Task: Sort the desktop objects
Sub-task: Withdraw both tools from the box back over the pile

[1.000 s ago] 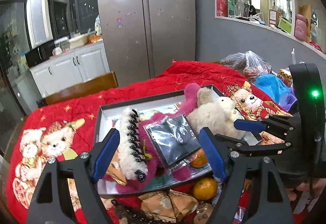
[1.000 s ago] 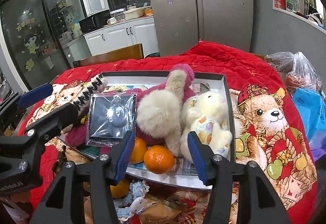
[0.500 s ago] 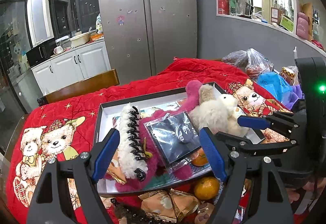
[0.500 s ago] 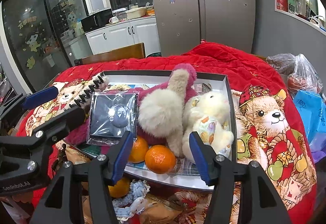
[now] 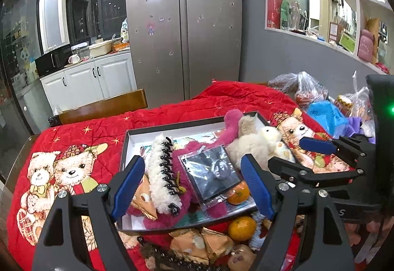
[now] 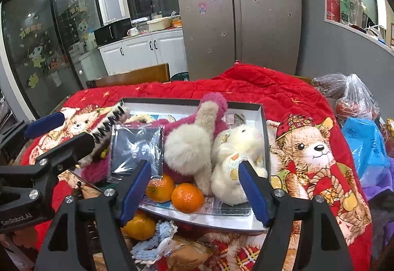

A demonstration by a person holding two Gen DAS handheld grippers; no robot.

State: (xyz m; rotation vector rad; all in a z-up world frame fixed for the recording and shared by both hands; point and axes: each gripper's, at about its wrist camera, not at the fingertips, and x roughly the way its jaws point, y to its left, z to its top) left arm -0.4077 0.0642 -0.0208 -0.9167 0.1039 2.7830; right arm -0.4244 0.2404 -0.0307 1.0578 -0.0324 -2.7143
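Observation:
A shallow black-rimmed box (image 5: pixel 172 126) (image 6: pixel 263 128) on the red quilt holds a pink plush (image 6: pixel 211 103), a cream plush (image 6: pixel 236 147) (image 5: pixel 256 145), a shiny black packet (image 5: pixel 211 172) (image 6: pixel 136 147), a furry black hair claw (image 5: pixel 162 167) and two oranges (image 6: pixel 188 197). Another orange (image 5: pixel 241 228) (image 6: pixel 140 226) lies outside the box's near edge. My left gripper (image 5: pixel 192 187) is open and empty above the box's near side. My right gripper (image 6: pixel 194 192) is open and empty above the oranges.
Snack packets (image 5: pixel 197 244) and a blue knitted piece (image 6: pixel 157 241) lie at the near edge. Plastic bags (image 6: pixel 354 98), one of them blue (image 6: pixel 367 145), sit to the right. A wooden chair back (image 5: pixel 103 106) stands beyond the table, with a fridge (image 5: pixel 182 24) behind.
Both grippers have risen and pulled back a little from the box. Their jaws stay open and nothing in the box has moved.

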